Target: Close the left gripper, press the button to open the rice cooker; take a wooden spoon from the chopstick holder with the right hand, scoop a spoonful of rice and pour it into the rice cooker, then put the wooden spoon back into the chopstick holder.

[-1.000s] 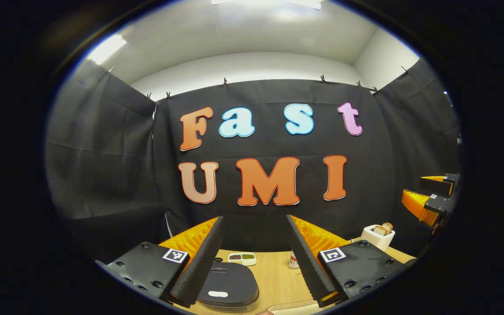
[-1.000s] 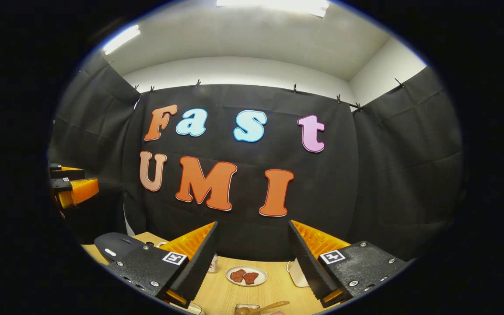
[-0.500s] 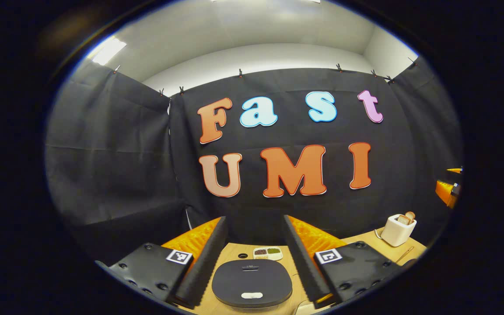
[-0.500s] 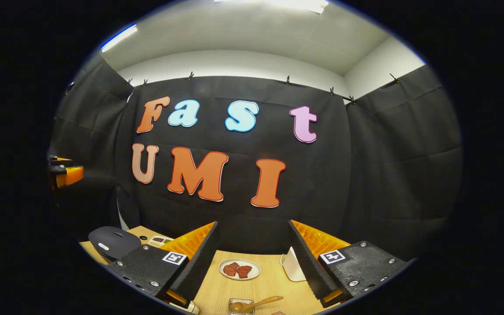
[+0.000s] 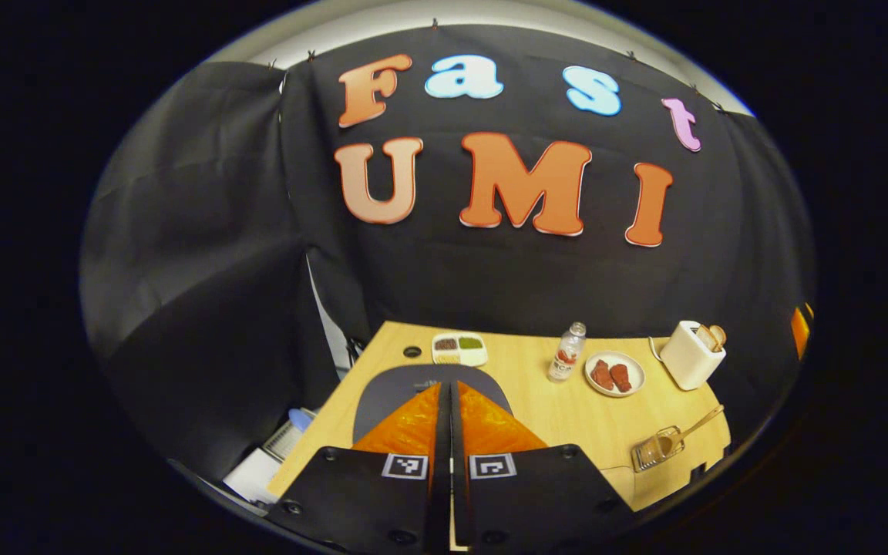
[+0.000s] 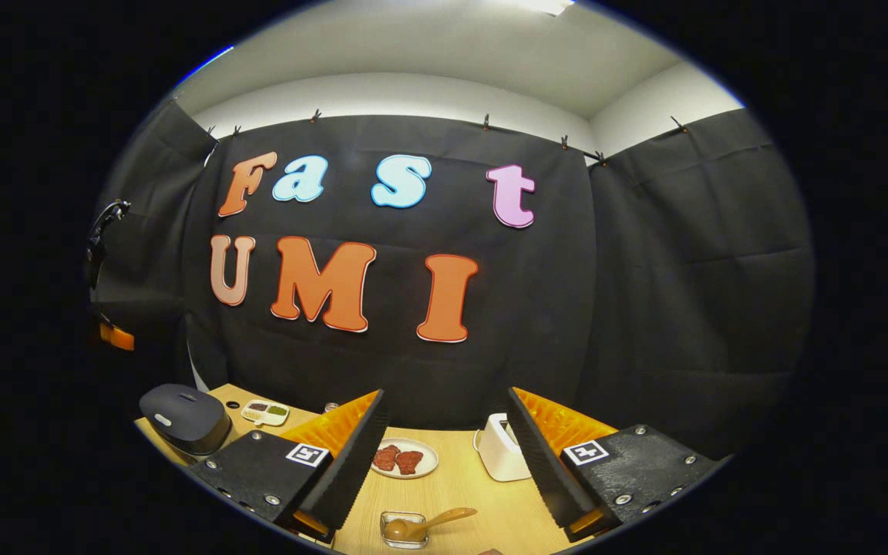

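Note:
In the left gripper view, my left gripper (image 5: 450, 388) is shut, its fingers pressed together with nothing between them, above the near part of the dark grey rice cooker (image 5: 390, 385), whose lid is down. A wooden spoon (image 5: 689, 428) lies in a small clear holder (image 5: 650, 455) at the table's right front. In the right gripper view, my right gripper (image 6: 444, 395) is open and empty, held above the table. The spoon (image 6: 435, 520) and clear holder (image 6: 404, 530) lie low between its fingers. The rice cooker (image 6: 183, 416) stands at the far left.
On the wooden table (image 5: 536, 408) are a divided dish (image 5: 459, 348), a small bottle (image 5: 566, 353), a plate of red meat (image 5: 613, 375) and a white toaster (image 5: 689, 356). The right gripper view has the plate (image 6: 405, 459) and toaster (image 6: 499, 456) ahead.
My left gripper went from open to shut and tipped downward over the rice cooker, bringing more of the table into view. The right gripper stayed open and drifted slightly.

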### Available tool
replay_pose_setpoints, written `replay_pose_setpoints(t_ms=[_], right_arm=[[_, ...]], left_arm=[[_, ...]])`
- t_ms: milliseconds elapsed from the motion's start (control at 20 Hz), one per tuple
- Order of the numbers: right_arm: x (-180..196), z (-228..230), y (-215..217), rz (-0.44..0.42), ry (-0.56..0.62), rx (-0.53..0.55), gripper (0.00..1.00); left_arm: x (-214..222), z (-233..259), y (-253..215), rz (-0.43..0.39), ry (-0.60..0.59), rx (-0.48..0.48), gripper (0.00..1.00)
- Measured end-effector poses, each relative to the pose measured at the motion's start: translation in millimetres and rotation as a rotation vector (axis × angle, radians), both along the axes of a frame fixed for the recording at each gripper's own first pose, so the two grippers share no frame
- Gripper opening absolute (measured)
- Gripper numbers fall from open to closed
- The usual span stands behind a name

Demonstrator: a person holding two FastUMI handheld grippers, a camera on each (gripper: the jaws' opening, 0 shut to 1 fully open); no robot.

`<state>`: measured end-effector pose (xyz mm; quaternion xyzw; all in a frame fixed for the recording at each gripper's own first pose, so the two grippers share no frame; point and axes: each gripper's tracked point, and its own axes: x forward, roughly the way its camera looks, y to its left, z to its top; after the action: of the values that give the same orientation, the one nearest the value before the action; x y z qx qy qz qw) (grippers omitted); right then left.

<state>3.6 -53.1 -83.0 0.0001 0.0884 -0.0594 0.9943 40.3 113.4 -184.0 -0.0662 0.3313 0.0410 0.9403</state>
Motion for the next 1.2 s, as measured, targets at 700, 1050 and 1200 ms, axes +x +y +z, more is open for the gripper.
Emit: replay_pose_setpoints(t_ms=[700,1050,1200], right_arm=[[-20,-71,-27,-0.069,0.172,-0.018,0.95],[-23,-98,-17,-0.058,0.245,-0.006,0.95],[-23,-112,-7,-0.028,0.281,0.009,0.97]], left_arm=[[-27,-137,1,0.121,0.56,-0.276,0.06],[-27,-153,5,0.136,0.53,-0.311,0.07],[-30,-145,1,0.111,0.506,-0.312,0.07]])
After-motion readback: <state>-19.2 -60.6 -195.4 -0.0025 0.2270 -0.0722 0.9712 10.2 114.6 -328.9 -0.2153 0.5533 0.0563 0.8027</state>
